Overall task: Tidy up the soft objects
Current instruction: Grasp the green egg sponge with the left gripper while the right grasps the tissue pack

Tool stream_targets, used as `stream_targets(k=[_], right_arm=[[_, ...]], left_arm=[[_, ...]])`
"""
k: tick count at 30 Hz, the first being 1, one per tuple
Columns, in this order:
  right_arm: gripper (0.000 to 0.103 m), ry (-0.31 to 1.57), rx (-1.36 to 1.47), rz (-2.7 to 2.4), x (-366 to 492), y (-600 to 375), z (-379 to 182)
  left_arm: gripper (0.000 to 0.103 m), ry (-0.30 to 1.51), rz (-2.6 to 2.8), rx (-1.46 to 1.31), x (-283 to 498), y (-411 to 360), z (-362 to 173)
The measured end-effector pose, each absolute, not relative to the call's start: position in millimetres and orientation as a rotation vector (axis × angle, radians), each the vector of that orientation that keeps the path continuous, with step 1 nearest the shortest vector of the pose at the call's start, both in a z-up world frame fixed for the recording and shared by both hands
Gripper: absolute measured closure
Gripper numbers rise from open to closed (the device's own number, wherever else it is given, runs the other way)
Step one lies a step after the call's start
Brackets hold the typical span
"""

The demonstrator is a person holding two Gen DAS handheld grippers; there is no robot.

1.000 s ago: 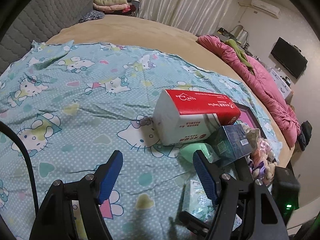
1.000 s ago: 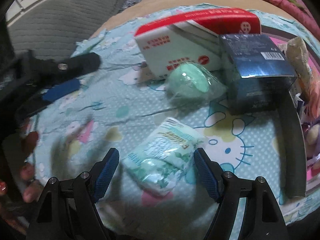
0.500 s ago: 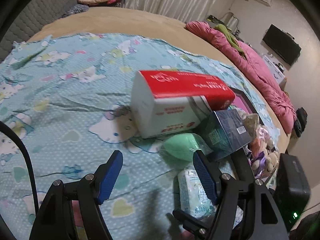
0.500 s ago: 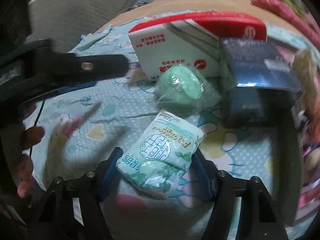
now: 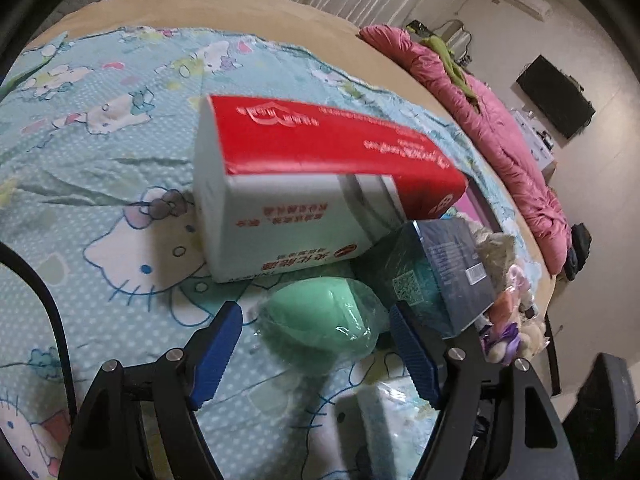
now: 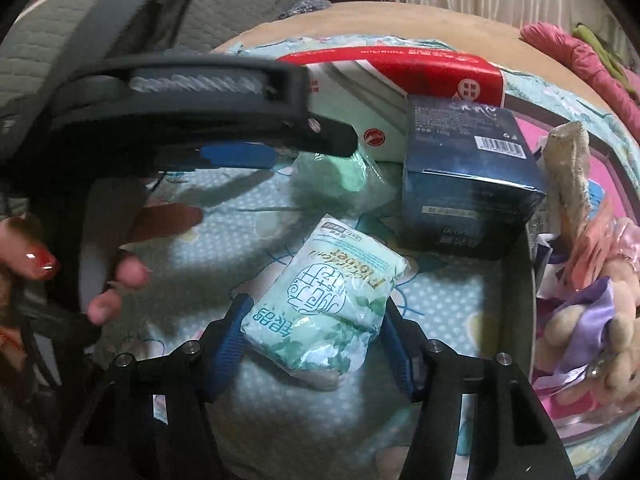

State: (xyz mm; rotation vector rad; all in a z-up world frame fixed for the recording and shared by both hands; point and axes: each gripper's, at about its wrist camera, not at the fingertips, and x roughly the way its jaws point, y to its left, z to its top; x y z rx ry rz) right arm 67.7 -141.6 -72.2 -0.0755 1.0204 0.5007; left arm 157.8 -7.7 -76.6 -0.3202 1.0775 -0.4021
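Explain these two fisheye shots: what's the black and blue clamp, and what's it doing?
No robot here: a person carries a hand-held gripper in each hand, each with a camera looking along its blue fingers. In the left camera's view, the left hand-held gripper is open, with a plastic-wrapped green sponge between its fingers. In the right camera's view, the right hand-held gripper has just been closing around a tissue pack; a firm grip isn't clear. A red and white tissue box and a dark blue box lie on the cartoon-print bedsheet.
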Motion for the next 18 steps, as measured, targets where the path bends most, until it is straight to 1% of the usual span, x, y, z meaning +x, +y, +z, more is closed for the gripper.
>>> stream_targets(k=[3, 9, 12, 14, 18], right_arm=[[0.04, 1.003, -0.105, 0.501, 63.2, -149.6, -66.6], [0.04, 0.983, -0.115, 0.503, 60.0, -145.4, -64.3], [0.04, 0.991, -0.113, 0.505, 56.5, -146.0, -64.2], [0.04, 0.991, -0.109, 0.504, 55.0, -145.5, -65.8], [0.04, 0.986, -0.099, 0.503, 64.9, -140.2, -62.5]], left_arm=[[0.028, 1.103, -0.393, -0.324, 163.6, -9.4, -86.1], [0.028, 1.095, -0.405, -0.344, 169.4, -10.7, -90.2], [0.035, 1.091, -0.412, -0.377, 172.0, -7.5, -92.4], [0.043, 1.09, -0.416, -0.389, 173.8, -4.6, -93.1], [0.046, 1.084, -0.427, -0.377, 170.9, -5.1, -91.9]])
